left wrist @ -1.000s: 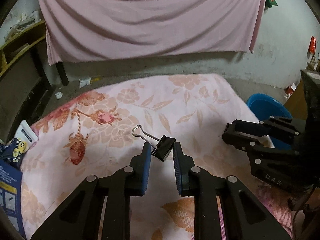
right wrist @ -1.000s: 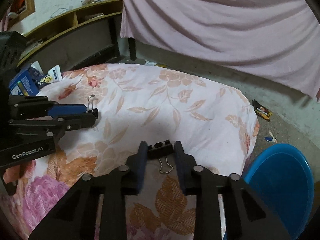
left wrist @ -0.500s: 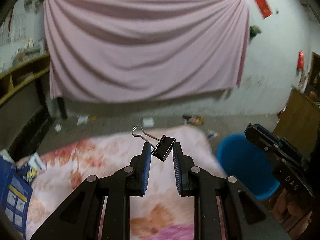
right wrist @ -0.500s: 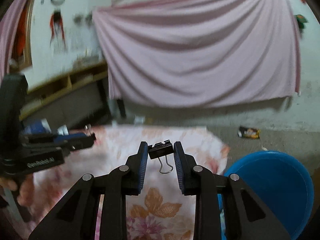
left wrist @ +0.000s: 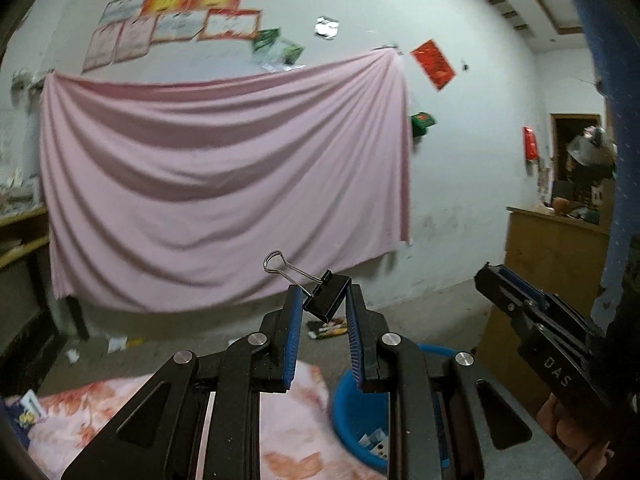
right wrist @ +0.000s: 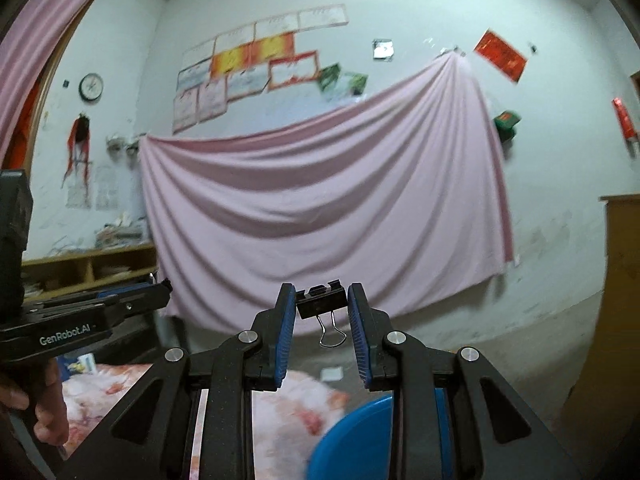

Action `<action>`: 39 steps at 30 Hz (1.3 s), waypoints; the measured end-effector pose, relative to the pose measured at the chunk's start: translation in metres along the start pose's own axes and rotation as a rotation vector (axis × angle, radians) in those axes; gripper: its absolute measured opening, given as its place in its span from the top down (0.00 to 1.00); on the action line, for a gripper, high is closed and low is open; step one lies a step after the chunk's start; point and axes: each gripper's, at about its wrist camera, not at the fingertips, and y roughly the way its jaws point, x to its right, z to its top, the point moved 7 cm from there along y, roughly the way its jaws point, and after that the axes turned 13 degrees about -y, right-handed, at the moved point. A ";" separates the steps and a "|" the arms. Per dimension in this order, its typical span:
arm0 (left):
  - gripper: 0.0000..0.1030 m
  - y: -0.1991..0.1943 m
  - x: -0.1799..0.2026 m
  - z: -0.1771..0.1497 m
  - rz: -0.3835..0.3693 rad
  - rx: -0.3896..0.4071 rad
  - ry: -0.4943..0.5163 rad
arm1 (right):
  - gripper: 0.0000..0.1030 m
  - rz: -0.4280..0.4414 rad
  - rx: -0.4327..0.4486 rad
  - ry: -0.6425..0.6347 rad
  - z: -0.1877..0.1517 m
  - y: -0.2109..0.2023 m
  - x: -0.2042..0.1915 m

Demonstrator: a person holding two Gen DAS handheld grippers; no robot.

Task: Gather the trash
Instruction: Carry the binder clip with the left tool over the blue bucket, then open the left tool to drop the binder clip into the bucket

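Observation:
My left gripper [left wrist: 322,304] is shut on a black binder clip [left wrist: 326,296], tilted, with its wire handle sticking up to the left. My right gripper [right wrist: 322,304] is shut on a second black binder clip [right wrist: 321,305], its wire loop hanging down. Both are raised high above the floral bed. A blue plastic basin [left wrist: 362,412] with paper scraps inside lies below the left gripper; it also shows in the right wrist view [right wrist: 352,436]. The right gripper appears at the right of the left wrist view [left wrist: 520,300], and the left gripper at the left of the right wrist view [right wrist: 152,292].
A floral pink bedcover [left wrist: 100,420] lies below at the left. A pink sheet [left wrist: 224,184] hangs on the back wall. A wooden cabinet [left wrist: 552,256] stands at the right, shelves [right wrist: 88,268] at the left. Wrappers [left wrist: 330,328] litter the floor.
Both grippers have lifted and tilted upward with their clips held, and moved right. The bed has dropped to the bottom of view, and the basin now sits beneath them.

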 end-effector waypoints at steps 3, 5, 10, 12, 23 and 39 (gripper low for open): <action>0.82 0.005 0.019 -0.006 -0.030 -0.006 0.033 | 0.76 -0.028 0.004 0.018 -0.001 -0.005 0.019; 0.82 0.010 0.025 -0.011 -0.043 -0.019 0.047 | 0.76 -0.041 -0.006 0.042 -0.005 -0.007 0.031; 0.82 0.027 0.041 -0.023 -0.066 -0.061 0.052 | 0.76 -0.060 -0.040 0.093 -0.011 -0.007 0.048; 0.82 0.034 0.044 -0.026 -0.072 -0.082 0.049 | 0.76 -0.067 -0.058 0.112 -0.016 -0.008 0.056; 0.82 0.065 0.053 -0.042 -0.102 -0.234 -0.057 | 0.76 -0.095 -0.196 0.210 -0.044 0.001 0.080; 0.82 0.064 0.043 -0.044 -0.086 -0.290 -0.119 | 0.66 -0.088 -0.325 0.310 -0.076 0.010 0.099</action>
